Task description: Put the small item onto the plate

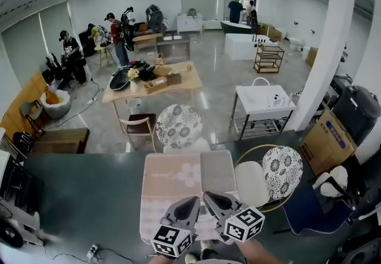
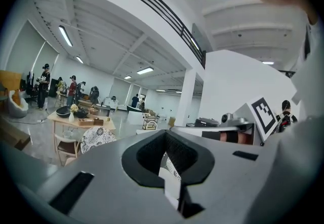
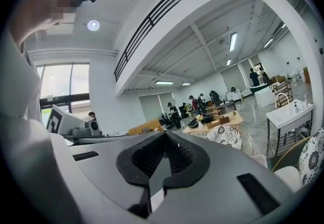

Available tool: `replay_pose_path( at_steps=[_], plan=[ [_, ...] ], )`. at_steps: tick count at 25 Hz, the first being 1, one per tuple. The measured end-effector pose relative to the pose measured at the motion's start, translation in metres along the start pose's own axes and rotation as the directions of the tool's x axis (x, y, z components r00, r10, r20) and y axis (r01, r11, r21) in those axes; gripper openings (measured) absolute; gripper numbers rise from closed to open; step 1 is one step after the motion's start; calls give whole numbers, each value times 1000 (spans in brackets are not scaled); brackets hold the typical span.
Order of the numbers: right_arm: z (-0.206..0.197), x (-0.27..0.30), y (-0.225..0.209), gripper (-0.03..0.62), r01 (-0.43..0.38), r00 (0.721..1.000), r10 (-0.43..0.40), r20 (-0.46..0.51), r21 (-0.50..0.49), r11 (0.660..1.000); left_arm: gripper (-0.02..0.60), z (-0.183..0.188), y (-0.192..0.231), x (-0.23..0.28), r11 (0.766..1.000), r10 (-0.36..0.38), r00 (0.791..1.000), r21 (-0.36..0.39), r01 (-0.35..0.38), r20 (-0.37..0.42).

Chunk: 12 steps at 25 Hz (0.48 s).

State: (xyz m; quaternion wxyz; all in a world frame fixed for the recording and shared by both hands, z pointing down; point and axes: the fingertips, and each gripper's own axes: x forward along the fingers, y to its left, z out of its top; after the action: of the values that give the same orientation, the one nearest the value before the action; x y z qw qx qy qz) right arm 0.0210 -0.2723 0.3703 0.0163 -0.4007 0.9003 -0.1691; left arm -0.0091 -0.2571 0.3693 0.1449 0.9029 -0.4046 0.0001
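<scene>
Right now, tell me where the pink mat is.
Head view, centre: the pink mat lies on the dark table, reaching its far edge, with a floral-backed chair just beyond.

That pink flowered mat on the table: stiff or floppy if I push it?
The pink mat lies thin and flat on the table, so probably floppy and light. Pushed at an edge, it would likely slide or wrinkle, not tip.
</scene>
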Motion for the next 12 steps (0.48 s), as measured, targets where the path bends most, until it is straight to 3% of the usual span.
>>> replay_pose_path(
  at_steps=[12],
  plan=[
    [17, 0, 8, 14, -11, 999, 12, 33, -38, 999, 5, 18, 3, -8, 1000, 26, 998, 14, -27, 50]
  ],
)
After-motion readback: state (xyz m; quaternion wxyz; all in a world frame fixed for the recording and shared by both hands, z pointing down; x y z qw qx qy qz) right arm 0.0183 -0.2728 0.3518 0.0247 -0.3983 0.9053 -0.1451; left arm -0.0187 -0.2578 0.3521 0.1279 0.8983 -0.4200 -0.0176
